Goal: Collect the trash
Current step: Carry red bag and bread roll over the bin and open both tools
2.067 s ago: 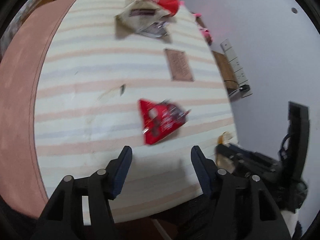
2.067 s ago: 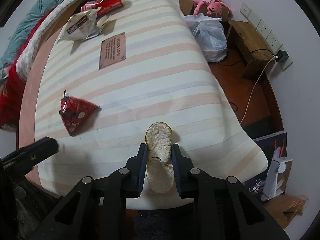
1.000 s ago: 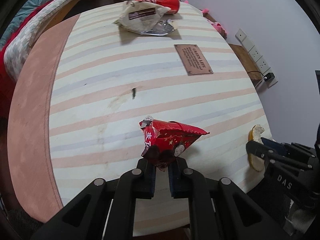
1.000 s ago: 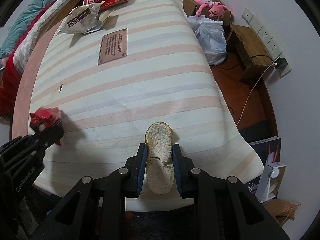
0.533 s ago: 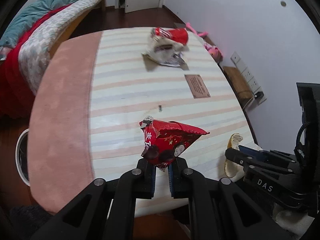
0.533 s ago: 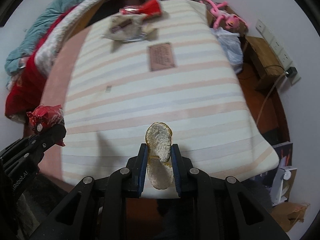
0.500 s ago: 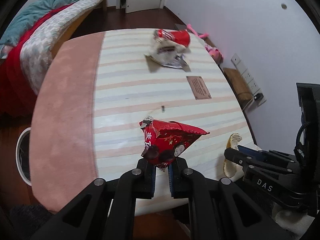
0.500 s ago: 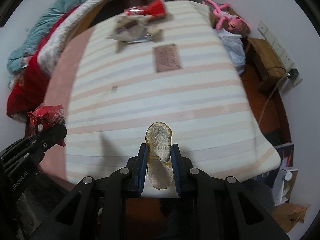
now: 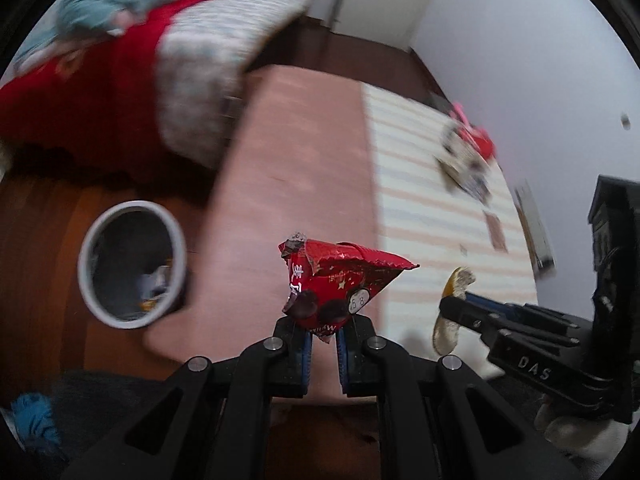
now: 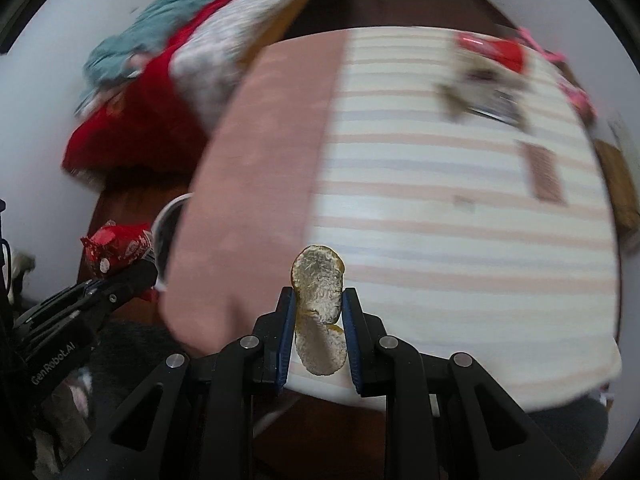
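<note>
My left gripper (image 9: 322, 340) is shut on a red snack wrapper (image 9: 336, 284) and holds it in the air off the mattress's near corner. A white-rimmed round bin (image 9: 132, 264) stands on the wooden floor to its left, with some trash inside. My right gripper (image 10: 318, 312) is shut on a pale orange peel (image 10: 318, 284) above the mattress's front edge. The peel (image 9: 452, 308) and the right gripper (image 9: 460, 310) also show at the right of the left wrist view. The wrapper (image 10: 116, 250) and left gripper (image 10: 128, 276) show at the left of the right wrist view.
A striped mattress (image 10: 460, 216) with a pink border carries a red cup (image 10: 496, 50), a crumpled pale wrapper (image 10: 480, 84) and a brown label (image 10: 544, 176) at its far side. A bed with red and teal bedding (image 9: 120, 60) stands behind the bin.
Both grippers have swung left with their loads. The view has moved off the mattress toward the floor, and the bin has come closer and more fully into the left wrist view.
</note>
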Demonstrator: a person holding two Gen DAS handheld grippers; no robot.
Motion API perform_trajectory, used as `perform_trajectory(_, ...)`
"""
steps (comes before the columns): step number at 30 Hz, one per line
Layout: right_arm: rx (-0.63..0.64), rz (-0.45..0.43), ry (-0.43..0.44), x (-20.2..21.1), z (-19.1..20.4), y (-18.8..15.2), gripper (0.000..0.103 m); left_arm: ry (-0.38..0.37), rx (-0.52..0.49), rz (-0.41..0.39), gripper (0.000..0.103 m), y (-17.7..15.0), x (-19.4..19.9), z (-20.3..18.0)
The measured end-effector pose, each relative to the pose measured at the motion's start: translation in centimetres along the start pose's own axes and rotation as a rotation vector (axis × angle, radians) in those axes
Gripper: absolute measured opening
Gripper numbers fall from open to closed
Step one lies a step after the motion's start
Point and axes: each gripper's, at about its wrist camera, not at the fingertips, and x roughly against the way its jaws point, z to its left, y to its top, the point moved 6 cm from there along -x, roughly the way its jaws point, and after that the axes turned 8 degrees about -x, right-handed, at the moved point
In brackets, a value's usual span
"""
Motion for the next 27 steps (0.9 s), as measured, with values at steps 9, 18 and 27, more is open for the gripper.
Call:
perform_trajectory(9,0.202,0.128,0.121,-9.5,19.4,2.0,0.024,0.07,0.269,0.043,0.008,1.2,0.1,21.4)
perform_trajectory(18,0.234,0.345,0.038,-25.8,27.1,3.9,0.024,-0.021,0.489,0.225,0.009,-1.3,-10.2,34.2)
perform_trajectory(27,0.166,0.472,-0.031,-33.7,25.7,3.3,0.041,0.03,0.582,0.304,0.088,-3.7,-14.7,38.7)
